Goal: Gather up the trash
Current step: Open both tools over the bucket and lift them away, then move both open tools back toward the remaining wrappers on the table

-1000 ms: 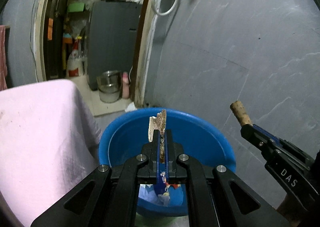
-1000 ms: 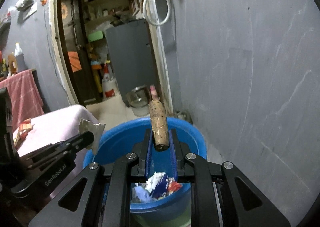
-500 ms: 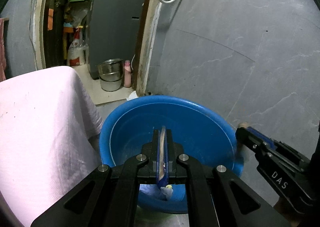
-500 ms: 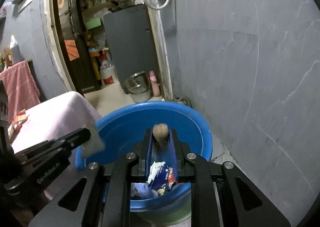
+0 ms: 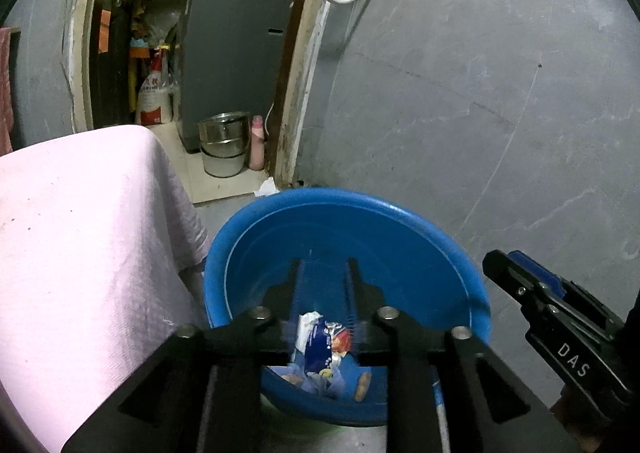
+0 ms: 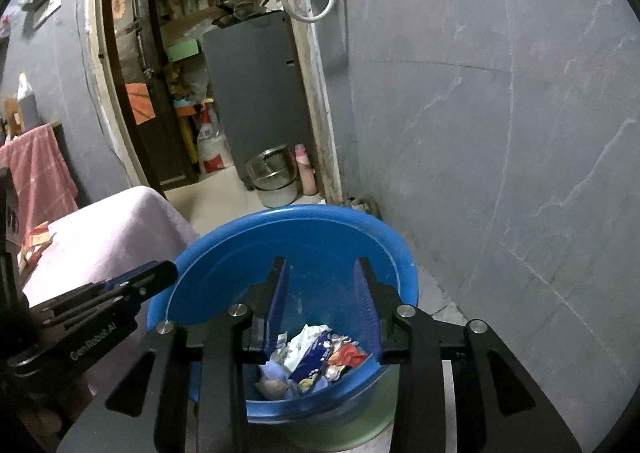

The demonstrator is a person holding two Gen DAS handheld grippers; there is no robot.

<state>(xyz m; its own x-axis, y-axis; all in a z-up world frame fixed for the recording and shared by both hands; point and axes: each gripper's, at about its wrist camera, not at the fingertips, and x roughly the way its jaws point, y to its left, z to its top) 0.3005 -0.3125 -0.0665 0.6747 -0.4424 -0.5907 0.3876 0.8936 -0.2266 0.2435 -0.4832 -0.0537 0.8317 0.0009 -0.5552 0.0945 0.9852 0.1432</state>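
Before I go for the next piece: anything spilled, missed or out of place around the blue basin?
Nothing spilled at the blue basin: the wrappers lie inside at its bottom. One stray: a crumpled white scrap on the floor behind the basin, by the door frame. Both tongs, left and right, have just opened and hold nothing.

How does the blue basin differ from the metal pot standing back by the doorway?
The blue basin is wide, shallow plastic; the metal pot is narrower, taller and shiny. The basin sits close, right under both grippers, while the pot stands farther off on the pale floor beside a pink bottle. The basin holds trash, wrappers and crumpled paper; what the pot holds cannot be seen. Both are round and open-topped.
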